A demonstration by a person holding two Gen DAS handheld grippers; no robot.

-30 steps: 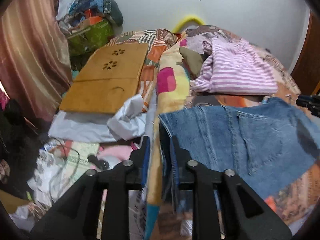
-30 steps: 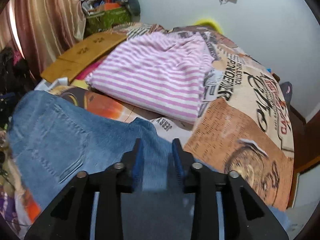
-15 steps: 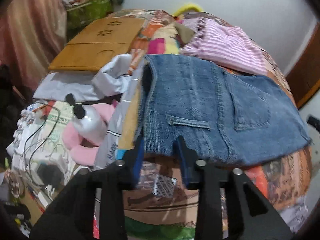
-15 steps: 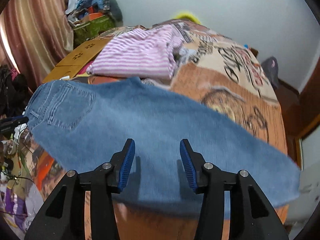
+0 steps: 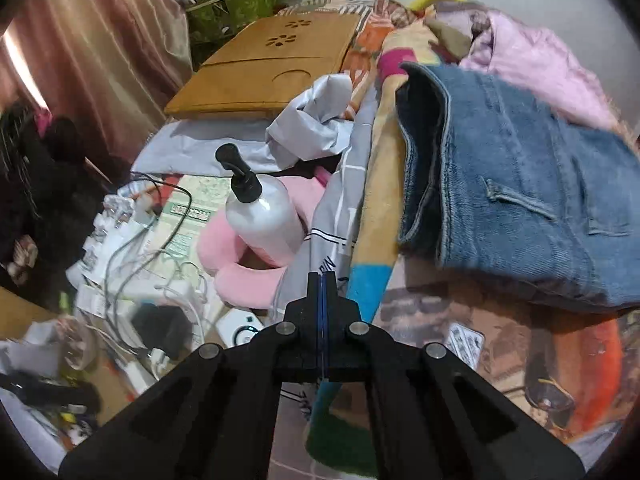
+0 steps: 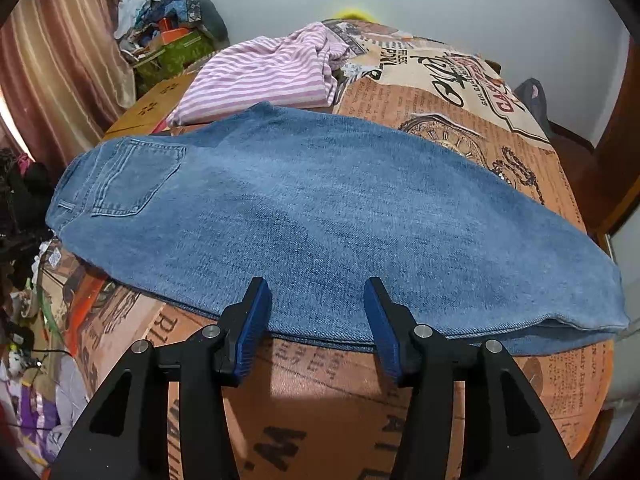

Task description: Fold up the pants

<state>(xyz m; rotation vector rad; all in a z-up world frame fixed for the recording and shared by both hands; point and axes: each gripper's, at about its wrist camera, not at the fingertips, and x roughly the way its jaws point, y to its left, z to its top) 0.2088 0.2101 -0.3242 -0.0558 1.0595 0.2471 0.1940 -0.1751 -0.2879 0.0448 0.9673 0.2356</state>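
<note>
The right hand-held gripper [image 6: 316,322] is wide open, holding nothing, at the near edge of the pants [image 6: 320,208]. The left hand-held gripper [image 5: 321,284] is pinched closed and empty. The pants lie flat across the bed [image 6: 460,128], folded lengthwise. A thin grab could lift just the top layer and spoil the fold.

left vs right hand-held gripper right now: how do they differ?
The left hand-held gripper has its blue pads pressed together; the right hand-held gripper is spread wide. The left sits off the waistband end of the blue denim jeans; the right faces their long near edge at mid-leg. Neither holds the jeans.
</note>
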